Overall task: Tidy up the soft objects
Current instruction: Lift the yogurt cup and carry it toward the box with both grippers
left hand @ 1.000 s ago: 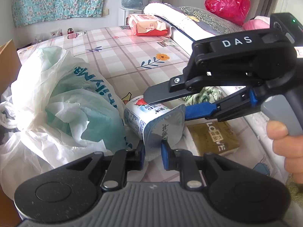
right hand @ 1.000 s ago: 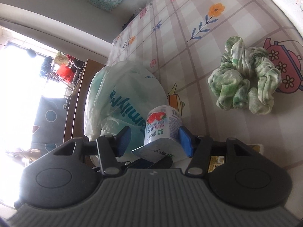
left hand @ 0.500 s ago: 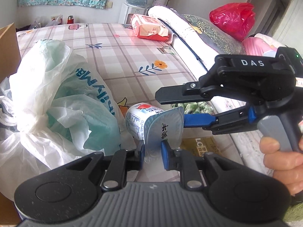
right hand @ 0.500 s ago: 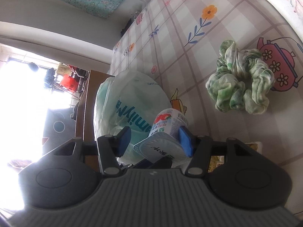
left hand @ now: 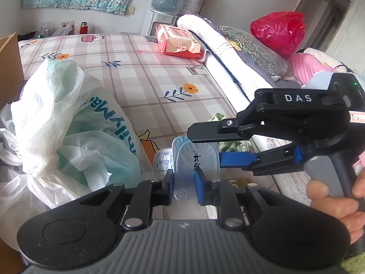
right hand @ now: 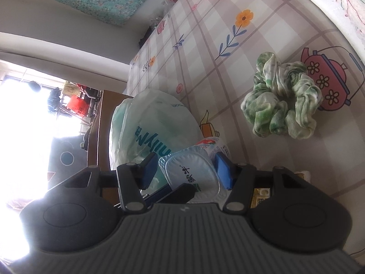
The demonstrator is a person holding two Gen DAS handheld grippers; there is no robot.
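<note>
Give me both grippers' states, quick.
Left gripper: shut on the yogurt cup.
Right gripper: open, fingers either side of the cup.

From my left-hand camera, my left gripper (left hand: pixel 183 183) pinches the foil lid edge of a yogurt cup (left hand: pixel 194 159), its blue pads closed on the rim. My right gripper (left hand: pixel 205 146), marked DAS, reaches in from the right of the cup, one black finger above it and one blue-padded finger (left hand: pixel 237 159) touching its side; I cannot tell whether it grips. A knotted white plastic bag (left hand: pixel 68 132) sits just left of the cup on the checked bedsheet (left hand: pixel 148 75). A green scrunchie (left hand: pixel 230 143) shows behind the cup, a tissue pack (left hand: pixel 178 42) far beyond it, a red bag (left hand: pixel 278 32) well up right.
</note>
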